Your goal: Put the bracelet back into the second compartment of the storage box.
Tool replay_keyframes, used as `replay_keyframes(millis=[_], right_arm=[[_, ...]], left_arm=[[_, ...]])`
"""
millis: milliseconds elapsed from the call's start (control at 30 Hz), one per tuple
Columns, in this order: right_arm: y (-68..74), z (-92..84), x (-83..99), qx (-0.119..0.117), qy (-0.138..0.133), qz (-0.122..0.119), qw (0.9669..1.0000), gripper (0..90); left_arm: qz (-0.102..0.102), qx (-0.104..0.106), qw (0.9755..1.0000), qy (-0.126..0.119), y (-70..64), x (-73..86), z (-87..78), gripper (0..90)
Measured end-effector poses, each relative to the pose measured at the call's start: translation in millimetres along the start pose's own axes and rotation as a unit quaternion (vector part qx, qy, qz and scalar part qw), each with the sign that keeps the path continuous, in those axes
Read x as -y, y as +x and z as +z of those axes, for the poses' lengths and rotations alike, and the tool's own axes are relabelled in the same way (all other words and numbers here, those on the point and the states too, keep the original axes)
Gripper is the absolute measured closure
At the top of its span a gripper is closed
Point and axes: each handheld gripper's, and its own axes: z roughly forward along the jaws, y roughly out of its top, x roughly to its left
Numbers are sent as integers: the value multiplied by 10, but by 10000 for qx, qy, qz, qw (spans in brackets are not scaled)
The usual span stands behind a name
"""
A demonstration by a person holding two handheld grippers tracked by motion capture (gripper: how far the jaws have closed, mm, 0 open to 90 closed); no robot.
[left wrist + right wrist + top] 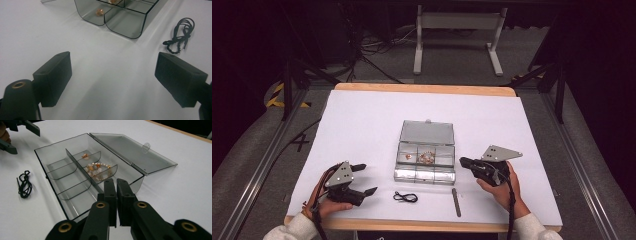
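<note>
The black cord (405, 197) lies on the table between the two tongs, just in front of the open box (425, 150). Left tongs (363, 178) are wide open, right tongs (116, 185) pinched shut on nothing. I'd drop straight down over the bunched middle.

Both my grippers flank the open clear plastic compartment box (426, 153) on the white-covered table (362, 125).

My left gripper (354, 181) rests with jaws spread wide near the small black coiled cord (405, 197); my right gripper (468, 163), jaws together, points at the box's right end. A slim grey metal bar (456, 202) lies nearby.
</note>
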Motion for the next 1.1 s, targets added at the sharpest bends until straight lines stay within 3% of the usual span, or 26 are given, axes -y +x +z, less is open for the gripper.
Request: replay_keyframes(millis=[500, 1100], right_arm=[[23, 315, -184, -137, 0, -71, 9999, 872], [-33, 596, -178, -77, 220, -57, 9997, 872]], left_arm=[[31, 3, 10000, 3, 3, -1, -1, 151], [14, 33, 10000, 3, -1, 0, 1, 150]])
